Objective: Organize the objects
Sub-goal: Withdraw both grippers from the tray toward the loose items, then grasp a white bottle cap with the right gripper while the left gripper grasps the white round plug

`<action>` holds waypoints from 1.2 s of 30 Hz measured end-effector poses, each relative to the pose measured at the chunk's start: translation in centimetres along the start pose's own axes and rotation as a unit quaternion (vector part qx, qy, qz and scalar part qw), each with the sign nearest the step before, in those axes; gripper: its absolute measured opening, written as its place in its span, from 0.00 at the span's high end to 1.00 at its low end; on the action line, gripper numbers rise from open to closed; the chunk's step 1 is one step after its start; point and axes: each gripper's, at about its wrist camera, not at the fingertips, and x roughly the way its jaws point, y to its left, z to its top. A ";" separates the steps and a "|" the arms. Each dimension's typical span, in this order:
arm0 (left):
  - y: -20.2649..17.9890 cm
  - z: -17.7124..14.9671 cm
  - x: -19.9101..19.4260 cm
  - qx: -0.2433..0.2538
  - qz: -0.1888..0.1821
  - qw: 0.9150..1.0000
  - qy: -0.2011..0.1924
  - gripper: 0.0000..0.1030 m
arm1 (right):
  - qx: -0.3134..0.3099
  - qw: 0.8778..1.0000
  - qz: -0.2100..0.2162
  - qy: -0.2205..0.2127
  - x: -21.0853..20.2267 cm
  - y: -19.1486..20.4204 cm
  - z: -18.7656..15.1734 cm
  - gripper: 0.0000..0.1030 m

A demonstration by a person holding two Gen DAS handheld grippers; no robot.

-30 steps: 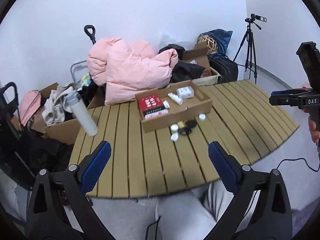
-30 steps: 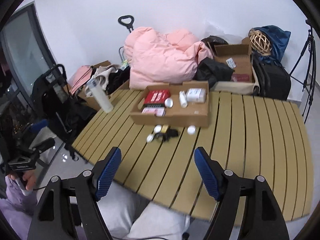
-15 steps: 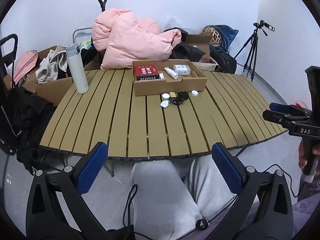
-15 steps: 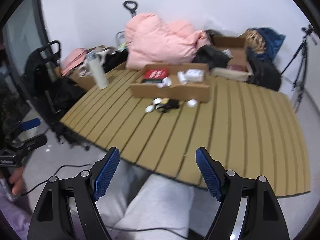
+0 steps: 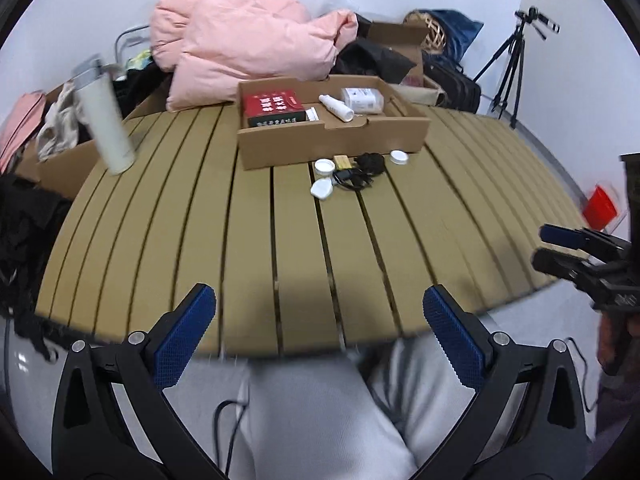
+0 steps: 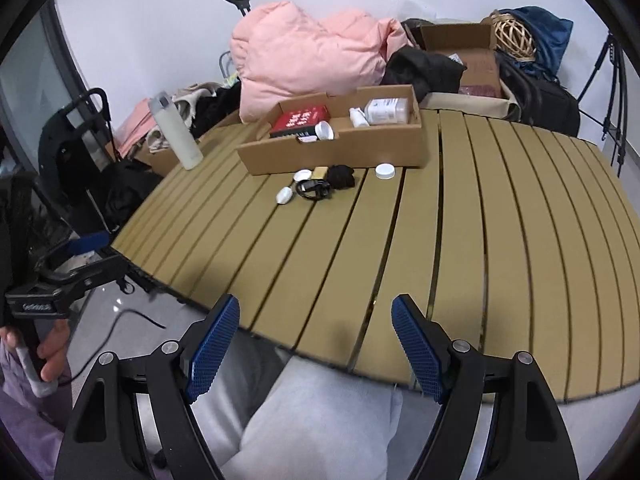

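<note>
Left tongs (image 5: 319,322) and right tongs (image 6: 316,338) both spread wide, empty, at near desk (image 6: 500,240) edge; cardboard box (image 5: 332,142) at far edge.

One box (image 5: 332,142), three white lids (image 5: 324,166)

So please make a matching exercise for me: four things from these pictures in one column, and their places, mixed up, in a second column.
Things:
1. red box
2. white bottle
3. black cable
4. pink jacket

Places:
A. standing upright near the table's left edge
B. lying flat inside the cardboard tray
C. piled behind the table, by the wall
D. on the table in front of the tray, among small white caps

Pairs: 1-B, 2-A, 3-D, 4-C
</note>
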 end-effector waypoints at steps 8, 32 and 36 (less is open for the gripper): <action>0.8 4.6 10.7 -0.003 0.025 0.999 0.027 0.17 | 0.027 1.000 -0.012 0.001 6.9 -4.4 3.6 0.27; -0.3 6.2 18.3 0.046 -0.010 0.998 0.035 0.93 | -0.006 0.994 -0.108 0.029 21.6 -7.0 12.6 0.71; -0.1 6.1 18.3 0.034 -0.021 0.998 0.039 0.97 | -0.001 0.994 -0.111 0.025 21.5 -7.2 12.6 0.71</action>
